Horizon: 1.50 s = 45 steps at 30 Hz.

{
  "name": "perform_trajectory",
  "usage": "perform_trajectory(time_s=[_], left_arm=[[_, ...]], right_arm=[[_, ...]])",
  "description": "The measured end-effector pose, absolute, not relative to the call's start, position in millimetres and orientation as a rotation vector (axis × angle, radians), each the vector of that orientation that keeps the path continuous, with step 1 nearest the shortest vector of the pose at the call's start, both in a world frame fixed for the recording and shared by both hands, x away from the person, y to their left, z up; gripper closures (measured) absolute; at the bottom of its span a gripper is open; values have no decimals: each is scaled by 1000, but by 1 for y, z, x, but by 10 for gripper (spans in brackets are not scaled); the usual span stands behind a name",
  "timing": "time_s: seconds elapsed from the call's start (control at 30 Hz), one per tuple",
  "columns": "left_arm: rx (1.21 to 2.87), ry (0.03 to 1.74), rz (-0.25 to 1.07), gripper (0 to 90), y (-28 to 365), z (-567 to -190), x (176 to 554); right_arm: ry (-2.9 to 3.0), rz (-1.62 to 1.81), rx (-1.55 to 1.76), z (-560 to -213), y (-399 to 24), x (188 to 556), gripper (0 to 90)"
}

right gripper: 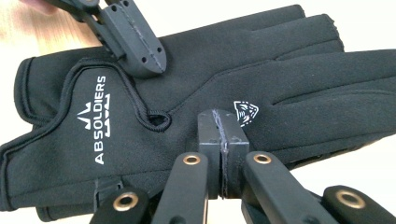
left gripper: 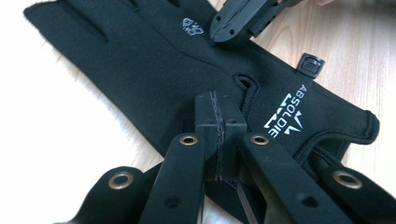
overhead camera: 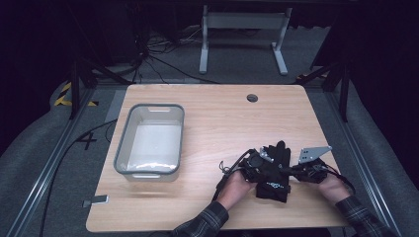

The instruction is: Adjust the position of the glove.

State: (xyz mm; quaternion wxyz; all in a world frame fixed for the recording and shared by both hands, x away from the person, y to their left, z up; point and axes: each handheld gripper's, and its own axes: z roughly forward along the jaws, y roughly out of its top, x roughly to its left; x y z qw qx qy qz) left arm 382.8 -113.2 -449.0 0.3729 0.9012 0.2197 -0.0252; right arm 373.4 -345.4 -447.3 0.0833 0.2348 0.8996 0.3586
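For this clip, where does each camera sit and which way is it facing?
High view: above the person's side, looking forward and down on the table; forearms, both hands, grey bin.
Left gripper view: rides the left hand-held gripper, looking along its shut jaws at the black glove; the other gripper's tip shows at the top.
Right gripper view: rides the right hand-held gripper, jaws shut, facing the glove from the opposite side.
Shared: all three show the glove; each gripper view catches the other gripper.

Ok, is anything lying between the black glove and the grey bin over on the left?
Nothing visible does. The black glove lies flat on the wooden table under both shut grippers, and only bare tabletop separates it from the grey bin.
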Motion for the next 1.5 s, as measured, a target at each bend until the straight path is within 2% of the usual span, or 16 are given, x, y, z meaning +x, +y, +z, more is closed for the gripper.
perform_trajectory(time_s=[0.33, 0.8, 1.03, 1.13, 1.27, 1.43, 1.5], left_arm=[[2335, 606, -46, 896, -90, -447, 387], [2344, 660, -16, 896, -46, -447, 389], [2346, 651, -5, 888, -47, -443, 389], [2337, 651, 0, 836, -46, -439, 389], [2344, 642, 20, 733, -47, -435, 389], [2344, 636, 21, 563, -46, -434, 393], [2345, 637, 22, 517, -47, -437, 395]], right_arm=[[2744, 1123, 666, -450, -328, 369, 900], [2812, 1151, 509, -452, -278, 360, 900], [2766, 1179, 513, -446, -287, 358, 900], [2728, 1191, 532, -442, -299, 354, 896], [2695, 1180, 587, -442, -318, 351, 794], [2605, 1146, 686, -439, -348, 342, 580], [2579, 1133, 717, -441, -359, 338, 528]])
